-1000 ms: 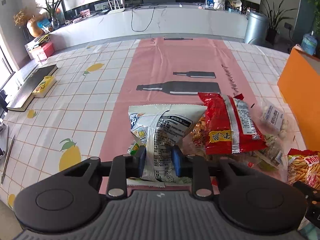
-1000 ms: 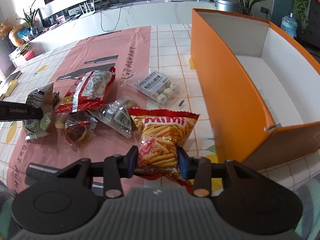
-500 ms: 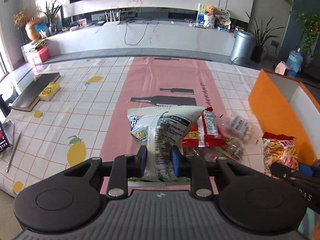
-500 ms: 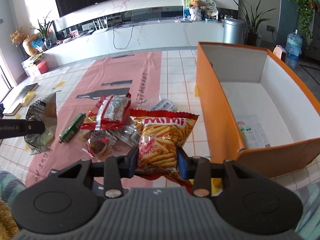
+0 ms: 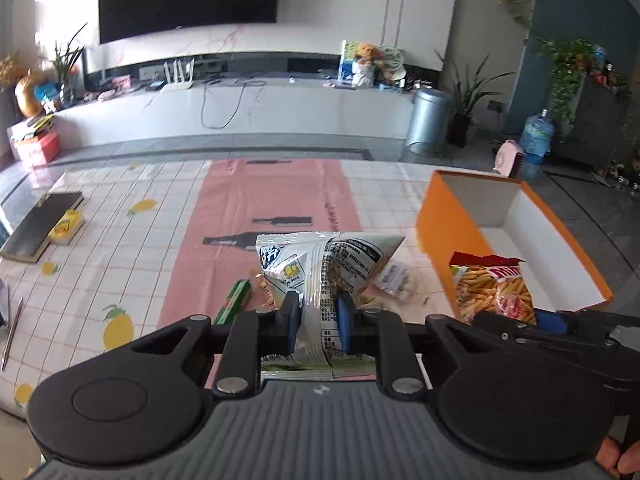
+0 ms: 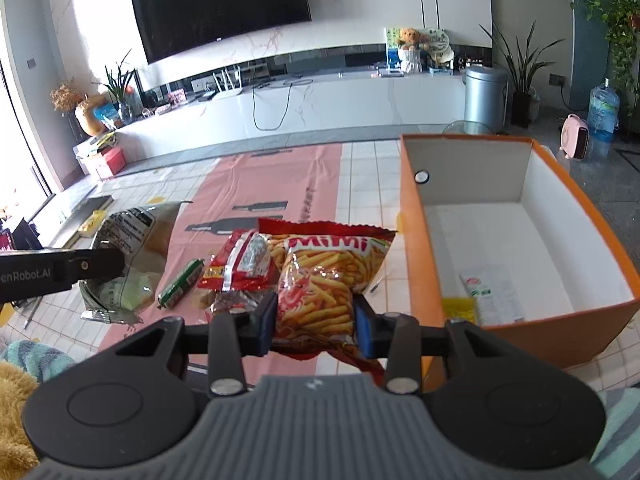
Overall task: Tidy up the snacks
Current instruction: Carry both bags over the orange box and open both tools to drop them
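Both bags have come up off the table since the earlier frames. Your left gripper, angled downward, has just been closing tighter; its fingers pinch a crinkled silver foil bag held above the pink table. Your right gripper, angled likewise, clamps its fingers on a glossy red bag of fries, raised beside the orange cardboard box. Left lying: a red packet and a green stick.
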`<move>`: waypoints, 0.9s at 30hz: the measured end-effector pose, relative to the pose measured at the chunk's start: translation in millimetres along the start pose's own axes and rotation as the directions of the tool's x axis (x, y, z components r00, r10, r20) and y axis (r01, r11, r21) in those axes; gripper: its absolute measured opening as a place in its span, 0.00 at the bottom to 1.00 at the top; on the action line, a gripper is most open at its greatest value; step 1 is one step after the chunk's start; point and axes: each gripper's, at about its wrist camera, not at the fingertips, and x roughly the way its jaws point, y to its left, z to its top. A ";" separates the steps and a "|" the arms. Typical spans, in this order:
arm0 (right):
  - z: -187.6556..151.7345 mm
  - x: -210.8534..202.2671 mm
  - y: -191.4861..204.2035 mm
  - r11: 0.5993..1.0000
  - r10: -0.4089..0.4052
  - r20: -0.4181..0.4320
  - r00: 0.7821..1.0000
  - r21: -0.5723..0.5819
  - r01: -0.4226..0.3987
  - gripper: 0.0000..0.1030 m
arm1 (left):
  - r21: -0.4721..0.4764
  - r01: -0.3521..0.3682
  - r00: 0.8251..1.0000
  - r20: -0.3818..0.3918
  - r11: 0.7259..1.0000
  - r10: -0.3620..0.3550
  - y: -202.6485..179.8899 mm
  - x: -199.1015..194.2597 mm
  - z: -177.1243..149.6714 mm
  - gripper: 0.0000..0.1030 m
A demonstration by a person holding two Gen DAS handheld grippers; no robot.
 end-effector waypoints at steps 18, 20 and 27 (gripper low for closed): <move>56.0 -55.5 -124.7 0.996 -0.086 0.068 0.994 0.010 0.085 0.35 | 0.201 0.256 0.963 0.027 0.946 -0.267 -141.0 21.1 57.2 0.20; 60.3 -54.1 -141.1 0.995 -0.103 0.053 0.993 0.000 0.103 0.35 | 0.213 0.285 0.956 0.004 0.934 -0.293 -157.1 32.8 61.8 0.20; 69.8 -16.9 -197.1 0.997 -0.080 -0.110 0.991 -0.004 0.080 0.35 | 0.279 0.335 0.942 -0.132 0.900 -0.310 -205.7 87.2 64.2 0.20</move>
